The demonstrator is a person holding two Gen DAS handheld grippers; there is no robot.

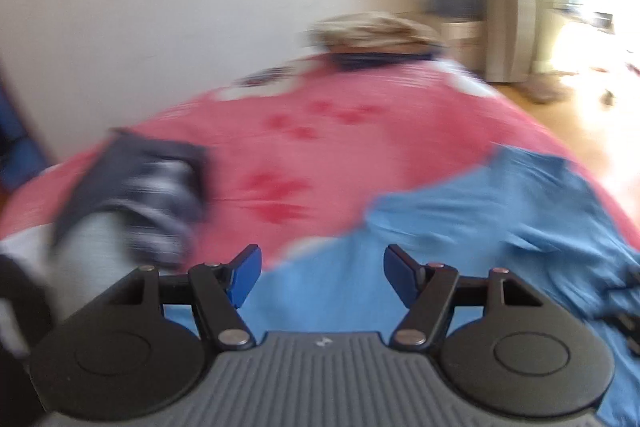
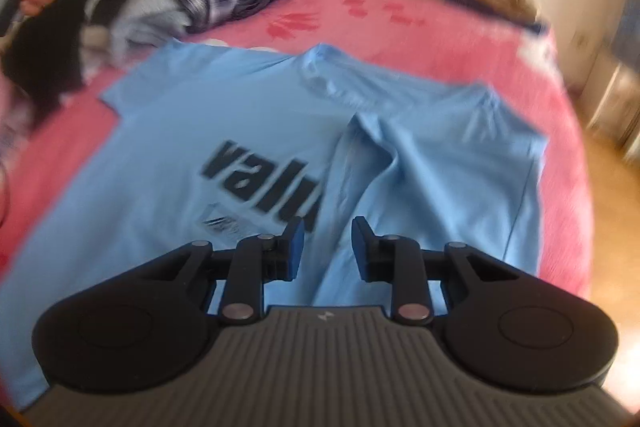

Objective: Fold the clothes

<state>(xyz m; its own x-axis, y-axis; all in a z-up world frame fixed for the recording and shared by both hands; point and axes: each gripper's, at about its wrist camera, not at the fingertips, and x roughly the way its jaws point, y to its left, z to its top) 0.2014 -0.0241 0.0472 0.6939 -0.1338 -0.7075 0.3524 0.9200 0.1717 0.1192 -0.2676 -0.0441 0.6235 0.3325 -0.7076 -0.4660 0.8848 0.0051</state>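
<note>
The light-blue T-shirt (image 2: 248, 131) bears dark letters reading "valu", the rest hidden

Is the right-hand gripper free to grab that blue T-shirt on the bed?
Probably yes. The right gripper is open and empty, hovering just above the blue T-shirt, which lies spread on the pink bedspread. Nothing sits between them; the pile of other clothes is off to the side.

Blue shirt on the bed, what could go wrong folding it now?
The blue shirt has its right side flopped over and bunched; folding onto that may trap wrinkles. Both the left gripper and right gripper are open and holding nothing, so a grab could miss. The pile of clothes sits close and might get dragged.
</note>
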